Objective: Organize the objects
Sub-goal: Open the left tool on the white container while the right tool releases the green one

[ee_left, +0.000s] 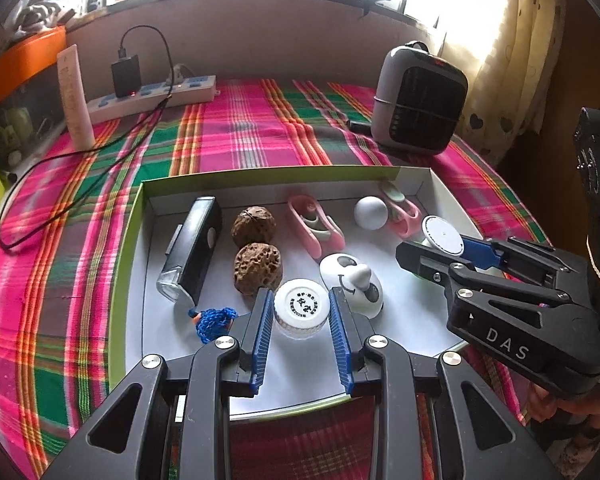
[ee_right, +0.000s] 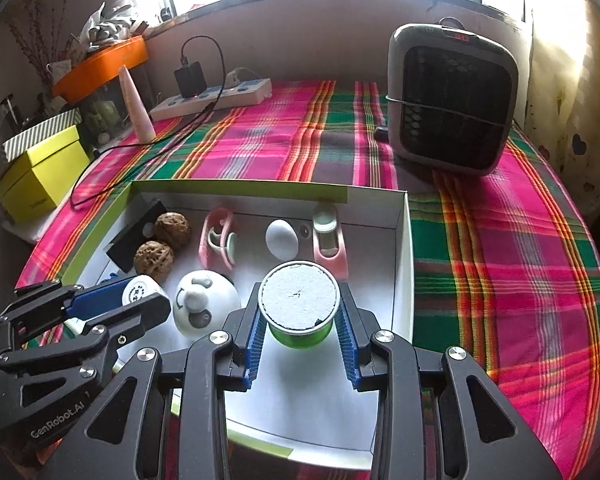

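A shallow white tray with a green rim [ee_left: 140, 216] [ee_right: 402, 240] lies on the plaid cloth. In it are a black flashlight [ee_left: 196, 248], two walnuts [ee_left: 256, 248] [ee_right: 162, 244], two pink clips [ee_left: 314, 226] [ee_right: 216, 240], a white egg [ee_left: 370, 212] [ee_right: 281, 239], a white face-shaped toy [ee_left: 352, 280] [ee_right: 202, 304] and a blue knitted piece [ee_left: 214, 320]. My left gripper [ee_left: 300, 312] [ee_right: 112, 300] is shut on a small clear jar with a white cap [ee_left: 300, 306] [ee_right: 138, 290]. My right gripper [ee_right: 299, 316] [ee_left: 448, 248] is shut on a green cup with a white lid [ee_right: 299, 300] [ee_left: 442, 236].
A grey heater [ee_left: 420, 100] [ee_right: 450, 100] stands at the back right. A white power strip with a black charger [ee_left: 148, 92] [ee_right: 212, 96] and its cable lie at the back left, by a white tube [ee_left: 74, 96]. A yellow box [ee_right: 40, 176] stands at the left.
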Demonstrator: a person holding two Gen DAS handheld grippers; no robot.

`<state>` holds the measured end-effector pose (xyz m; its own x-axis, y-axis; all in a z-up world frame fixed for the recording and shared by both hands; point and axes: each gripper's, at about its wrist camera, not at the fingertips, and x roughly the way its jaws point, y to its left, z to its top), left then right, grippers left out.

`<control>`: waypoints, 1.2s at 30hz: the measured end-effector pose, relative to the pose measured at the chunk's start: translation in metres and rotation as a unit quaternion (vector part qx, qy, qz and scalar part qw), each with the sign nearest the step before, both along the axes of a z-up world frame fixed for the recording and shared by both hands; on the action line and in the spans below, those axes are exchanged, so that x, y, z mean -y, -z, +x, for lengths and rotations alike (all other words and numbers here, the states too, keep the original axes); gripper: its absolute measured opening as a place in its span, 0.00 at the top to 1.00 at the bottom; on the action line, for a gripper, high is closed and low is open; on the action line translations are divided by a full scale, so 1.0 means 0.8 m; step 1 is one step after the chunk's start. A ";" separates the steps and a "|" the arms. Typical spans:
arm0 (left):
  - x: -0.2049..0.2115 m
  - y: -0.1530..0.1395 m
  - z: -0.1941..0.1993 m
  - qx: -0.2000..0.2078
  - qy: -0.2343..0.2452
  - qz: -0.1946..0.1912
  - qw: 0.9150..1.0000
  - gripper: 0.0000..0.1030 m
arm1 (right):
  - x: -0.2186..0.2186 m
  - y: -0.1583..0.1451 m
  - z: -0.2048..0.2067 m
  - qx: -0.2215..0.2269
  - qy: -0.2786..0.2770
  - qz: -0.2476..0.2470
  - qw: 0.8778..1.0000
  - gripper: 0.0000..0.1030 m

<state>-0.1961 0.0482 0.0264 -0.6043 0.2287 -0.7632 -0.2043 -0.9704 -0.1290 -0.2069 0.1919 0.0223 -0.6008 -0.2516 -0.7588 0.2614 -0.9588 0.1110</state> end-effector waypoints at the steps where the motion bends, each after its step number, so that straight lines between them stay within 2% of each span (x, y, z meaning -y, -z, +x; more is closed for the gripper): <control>1: 0.000 0.001 0.000 0.001 0.000 0.000 1.000 0.75 | 0.001 0.000 0.000 -0.001 -0.001 0.002 1.000 0.67; 36: -0.003 0.008 -0.003 0.008 0.004 -0.006 1.000 0.74 | 0.010 0.002 -0.003 -0.011 -0.018 0.009 1.000 0.67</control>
